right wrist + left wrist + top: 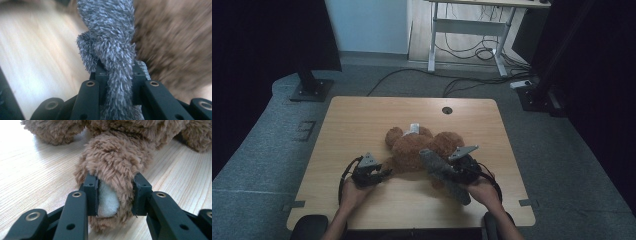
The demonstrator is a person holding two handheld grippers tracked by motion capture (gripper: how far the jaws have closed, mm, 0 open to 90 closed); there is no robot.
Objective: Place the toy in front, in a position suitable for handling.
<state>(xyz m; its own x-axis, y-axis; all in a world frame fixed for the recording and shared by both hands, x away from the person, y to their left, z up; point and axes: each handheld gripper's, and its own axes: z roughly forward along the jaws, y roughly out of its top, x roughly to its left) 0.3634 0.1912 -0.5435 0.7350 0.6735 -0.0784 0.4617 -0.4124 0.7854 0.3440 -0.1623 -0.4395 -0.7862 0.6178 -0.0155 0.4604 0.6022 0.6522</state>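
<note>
Between the two claws, a brown bear (419,145) lies on the pale wooden worktop (357,120), sprawled near the person's edge. One paw (110,195), with its white pad showing, sits clamped in the left claw (384,173), whose jaws press on the fur from both sides, low over the wood grain. To the right of that claw, the right claw (447,172) is clenched on a grey sock (442,172), a fuzzy strip that runs up past its jaws in front of the bear and hangs down behind them toward the person's hand. In the right gripper view the sock is bunched and folded just above the jaws, with blurred brown fur to its right and bare wood to its left. Beyond both claws the worktop has a round cable hole (447,110) near its far edge. Grey carpet (257,145) surrounds it, dark stands (309,85) are at both far corners, and loose cables (472,52) trail under a white-legged desk (472,25) farther back.
</note>
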